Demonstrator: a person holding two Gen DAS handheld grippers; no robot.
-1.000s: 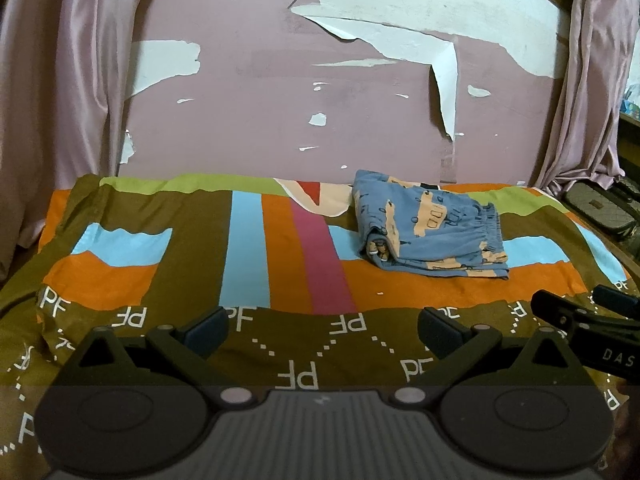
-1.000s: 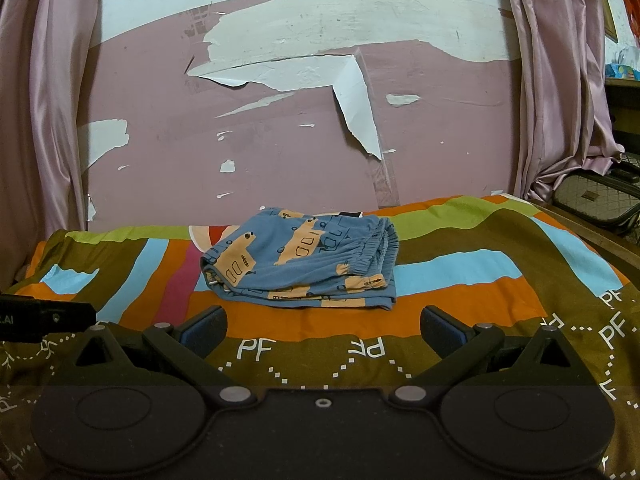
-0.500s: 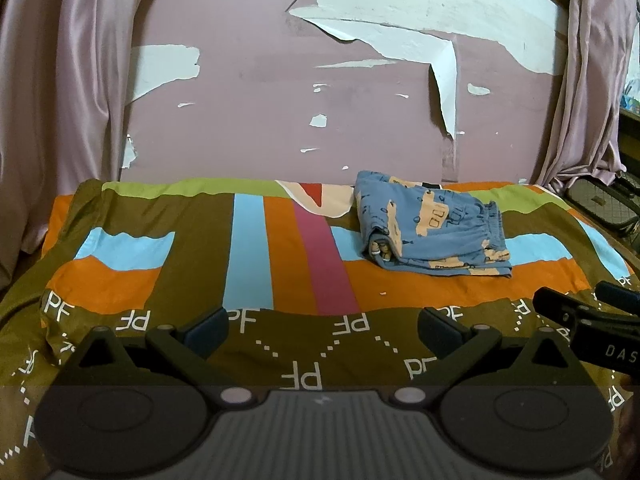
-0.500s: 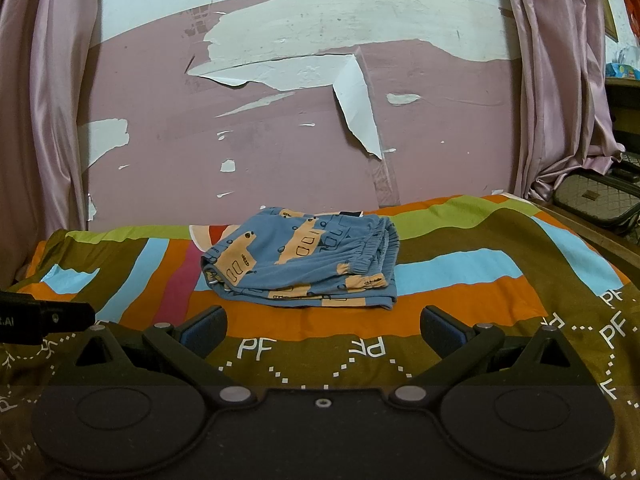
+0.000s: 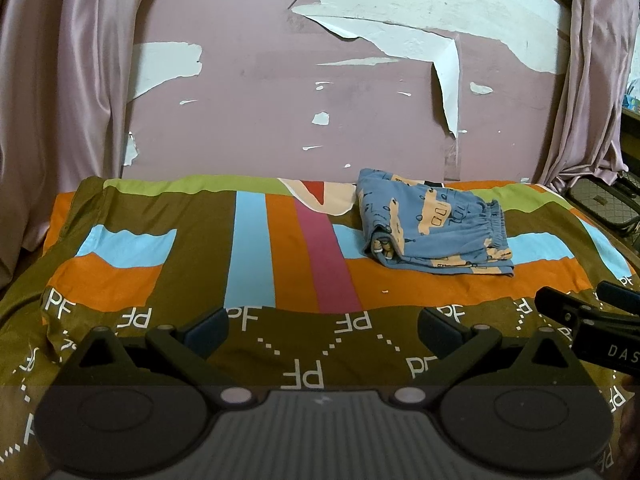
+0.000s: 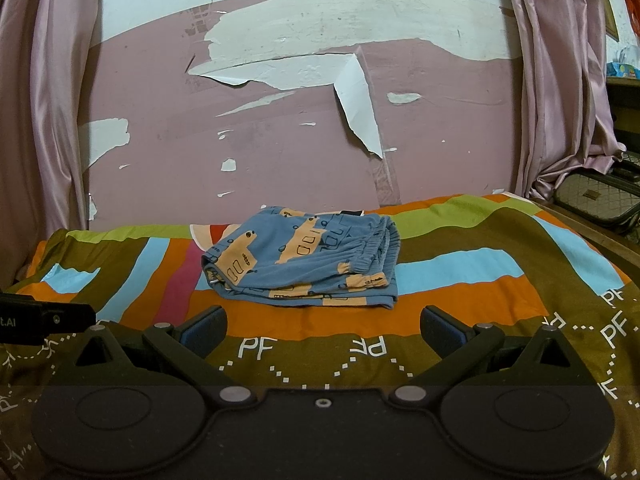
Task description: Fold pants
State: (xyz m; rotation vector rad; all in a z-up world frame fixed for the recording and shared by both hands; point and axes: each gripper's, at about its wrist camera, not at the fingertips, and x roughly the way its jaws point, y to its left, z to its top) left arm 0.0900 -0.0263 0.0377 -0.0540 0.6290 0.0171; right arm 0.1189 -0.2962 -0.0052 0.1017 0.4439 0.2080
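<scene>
Hovering low over the striped bedspread [image 6: 460,268], my left gripper [image 5: 322,330] and right gripper [image 6: 323,330] both gape wide, holding nothing. Ahead of my right jaws, near centre, lie the blue print pants [image 6: 304,260], already a compact folded bundle; from my left jaws they sit ahead and to the right [image 5: 436,226]. Soft, light knit, likely floppy. I'd pinch the gathered waistband edge on its right side, judging it thickest. Beyond, peeling pink wall [image 6: 280,140].

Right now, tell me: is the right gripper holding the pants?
No. The right gripper is open and empty, short of the folded pants on the bedspread.
</scene>
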